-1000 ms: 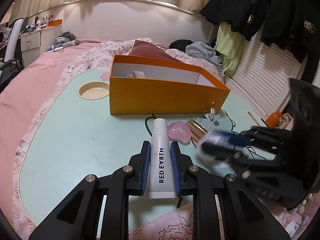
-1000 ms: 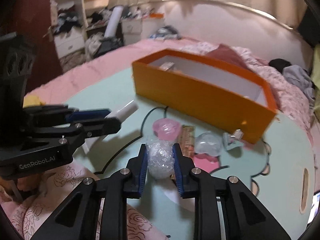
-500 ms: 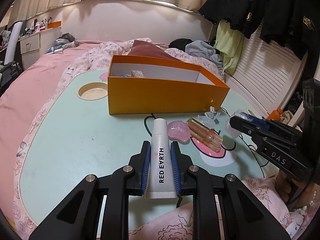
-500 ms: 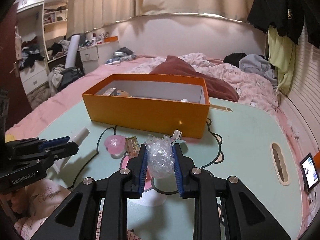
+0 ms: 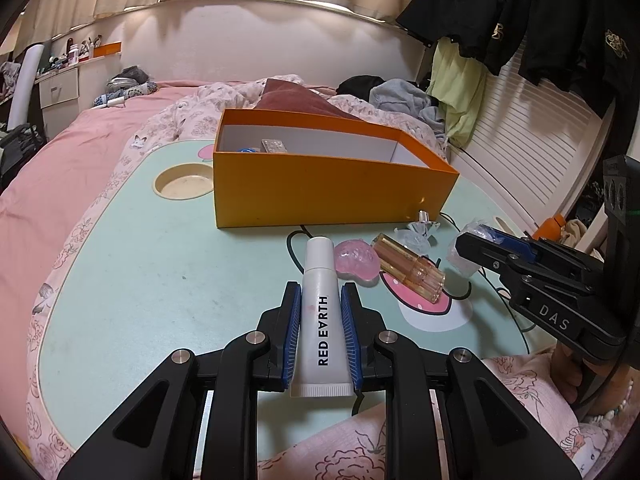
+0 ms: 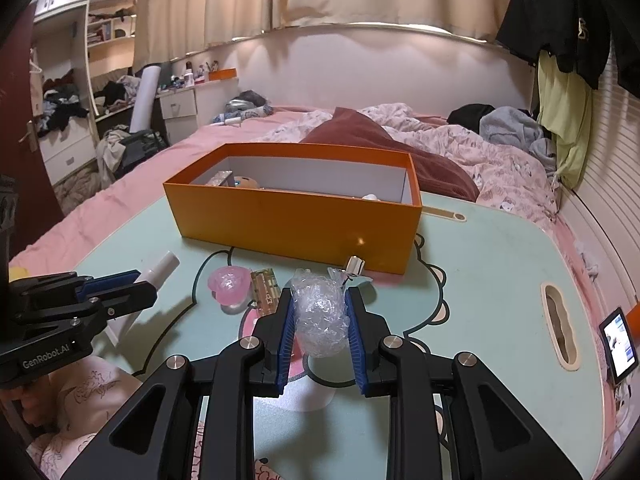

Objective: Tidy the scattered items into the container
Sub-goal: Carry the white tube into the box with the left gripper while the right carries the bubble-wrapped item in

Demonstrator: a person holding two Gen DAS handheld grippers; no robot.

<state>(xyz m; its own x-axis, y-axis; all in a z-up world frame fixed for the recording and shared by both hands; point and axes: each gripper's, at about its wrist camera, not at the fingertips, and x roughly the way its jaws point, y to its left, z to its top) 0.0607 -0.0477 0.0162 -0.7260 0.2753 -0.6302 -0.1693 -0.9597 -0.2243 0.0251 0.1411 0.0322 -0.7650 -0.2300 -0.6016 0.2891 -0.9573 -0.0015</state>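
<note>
While the box point(image 5: 328, 196) sits open on the table point(image 5: 160, 264), left gripper point(image 5: 320, 320) clamps a tube point(image 5: 322, 320); right gripper point(image 6: 320, 316) clamps a plastic wad point(image 6: 320, 320).

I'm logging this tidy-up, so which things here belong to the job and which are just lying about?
Job: orange box; white tube in left gripper; bubble-wrap bundle in right gripper; pink ornament; amber bottle.

Lying about: phone, hanging clothes, bedding.
</note>
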